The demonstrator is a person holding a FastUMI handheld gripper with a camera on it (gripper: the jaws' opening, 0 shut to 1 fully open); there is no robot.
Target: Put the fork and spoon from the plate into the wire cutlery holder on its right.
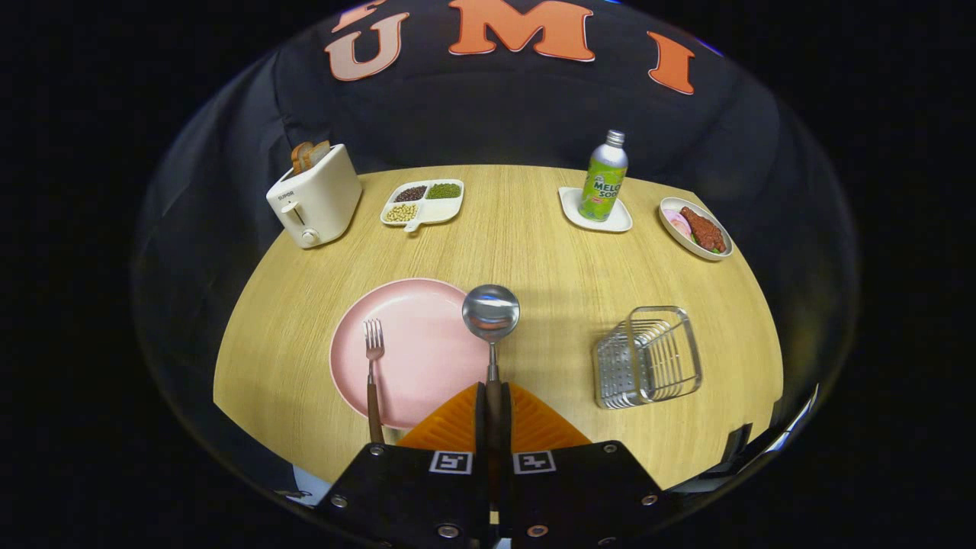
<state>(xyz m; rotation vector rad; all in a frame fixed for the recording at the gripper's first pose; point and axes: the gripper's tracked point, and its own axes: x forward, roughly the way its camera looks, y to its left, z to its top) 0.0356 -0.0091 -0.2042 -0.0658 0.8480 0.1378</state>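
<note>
The gripper (493,427) is clamping the spoon (491,335) by its dark handle, both fingers pressing on it, so the shiny bowl is sticking out well ahead of the fingers, over the right rim of the pink plate (415,351). Whether the spoon is lifted clear of the plate is hard to tell. The fork (373,377) is lying on the plate's left side, tines pointing away, handle hanging over the near rim. The wire cutlery holder (648,356) is standing on the counter (534,244) to the right of the plate, apart from it, its open top facing up.

The grip is sitting low on a thin handle, so the heavy bowl is likely working as a lever; a quick swing to the right could make the spoon twist or slide between the fingers. Coming in too low, the bowl could knock the light wire holder and tip it. Dropped at a slant, the spoon could catch on the rim wires.
</note>
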